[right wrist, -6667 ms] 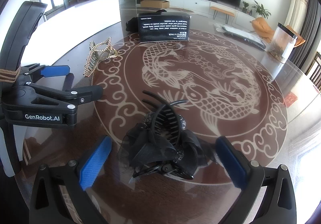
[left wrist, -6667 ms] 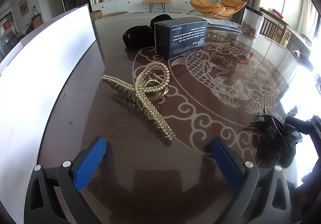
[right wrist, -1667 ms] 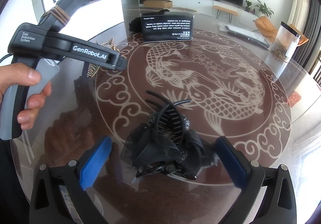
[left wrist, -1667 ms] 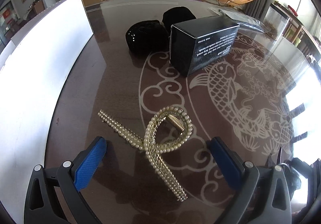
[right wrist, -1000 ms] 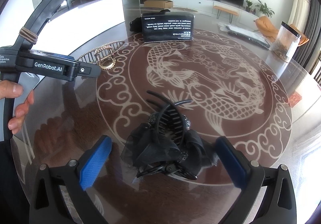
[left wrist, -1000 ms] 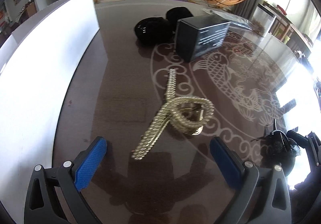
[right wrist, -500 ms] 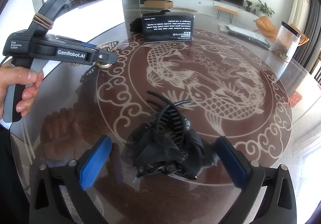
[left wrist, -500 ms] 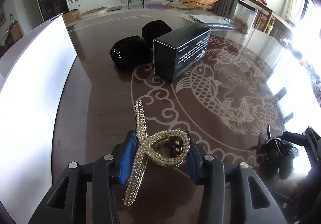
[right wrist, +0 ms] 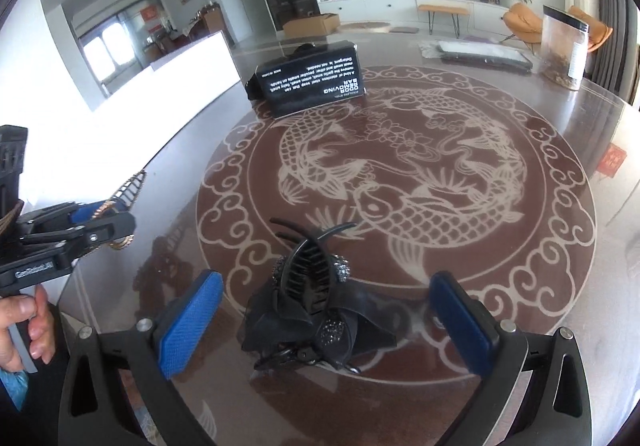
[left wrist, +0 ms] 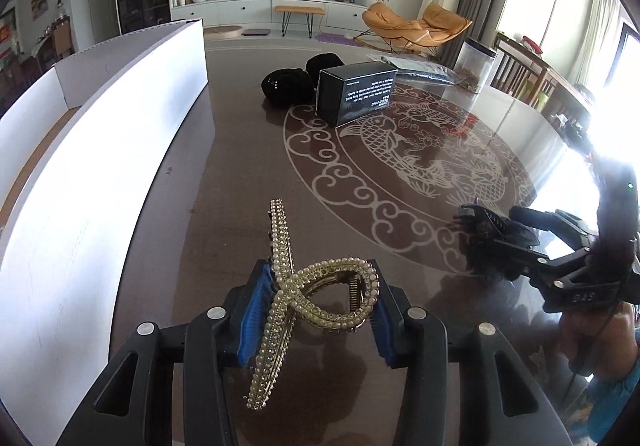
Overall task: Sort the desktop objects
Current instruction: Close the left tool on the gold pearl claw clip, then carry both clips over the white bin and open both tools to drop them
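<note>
Left claw [left wrist: 316, 310] first: I have its blue pads [left wrist: 256, 310] pressed narrow on the pearl hair clip [left wrist: 308, 294], one pad on each side of the looped middle, with the clip lifted clear of the dark glass table [left wrist: 240, 150]. One beaded arm sticks up and away from the claw, the other hangs back toward the camera. From the right wrist view I see the same grip from the side, the clip's gold teeth [right wrist: 128, 182] poking out past the pads and a hand [right wrist: 28, 326] on the handle.

Just left of this claw runs the long white wall of an open cardboard box [left wrist: 100, 174], close beside the grip. Ahead, well apart, a black carton [left wrist: 356, 94] stands on the table with two black fabric lumps [left wrist: 288, 86] touching its far left side. To the right, near, sits the black bow hair clip [left wrist: 492, 242].

My right claw [right wrist: 324, 326] stands wide open, its pads on either side of that black bow clip without touching it. The bow clip rests on the table on the pale scrollwork ring, its comb teeth up, small sparkly studs on the fabric.

Readable writing: "GenRobot.AI" on the left gripper body, "DAS" on the right one, and "ODOR REMOVING BAR", upside down, on the carton.

The pearl clip is gold metal lined with rows of small pearls, crossed in a ribbon shape with a spring at the loop.
</note>
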`<action>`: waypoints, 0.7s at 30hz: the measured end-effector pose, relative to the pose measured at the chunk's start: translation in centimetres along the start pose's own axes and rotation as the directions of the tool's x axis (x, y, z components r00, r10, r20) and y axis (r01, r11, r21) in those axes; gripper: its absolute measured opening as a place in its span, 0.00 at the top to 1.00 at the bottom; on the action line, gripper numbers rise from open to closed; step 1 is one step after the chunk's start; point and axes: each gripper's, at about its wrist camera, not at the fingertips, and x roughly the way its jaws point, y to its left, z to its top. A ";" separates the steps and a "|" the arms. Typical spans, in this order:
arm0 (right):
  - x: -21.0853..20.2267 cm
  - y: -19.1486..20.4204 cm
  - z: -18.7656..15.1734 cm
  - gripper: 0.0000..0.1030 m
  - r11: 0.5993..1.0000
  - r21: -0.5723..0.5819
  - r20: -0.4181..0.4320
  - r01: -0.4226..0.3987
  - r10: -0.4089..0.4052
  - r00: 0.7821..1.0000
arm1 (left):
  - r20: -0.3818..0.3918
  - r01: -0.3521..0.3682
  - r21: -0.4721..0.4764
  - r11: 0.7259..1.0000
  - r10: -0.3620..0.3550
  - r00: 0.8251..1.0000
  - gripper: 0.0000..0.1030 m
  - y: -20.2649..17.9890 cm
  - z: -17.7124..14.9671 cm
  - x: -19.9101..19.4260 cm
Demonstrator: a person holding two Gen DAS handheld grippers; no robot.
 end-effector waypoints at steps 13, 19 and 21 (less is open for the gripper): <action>-2.2 2.2 -0.1 0.62 0.990 -0.135 -0.022 0.035 -0.038 0.999 | 0.110 0.053 -0.099 0.994 -0.042 0.993 0.55 2.9 -0.5 -8.1; -5.6 9.8 5.7 0.62 0.964 -0.252 0.066 -0.086 0.106 0.992 | 0.174 -0.030 -0.190 0.981 0.064 0.983 0.55 10.0 0.9 -13.7; -5.9 13.9 8.0 0.62 0.941 -0.304 0.077 -0.148 0.179 0.981 | 0.177 -0.079 -0.236 0.968 0.123 0.976 0.55 13.3 1.1 -15.1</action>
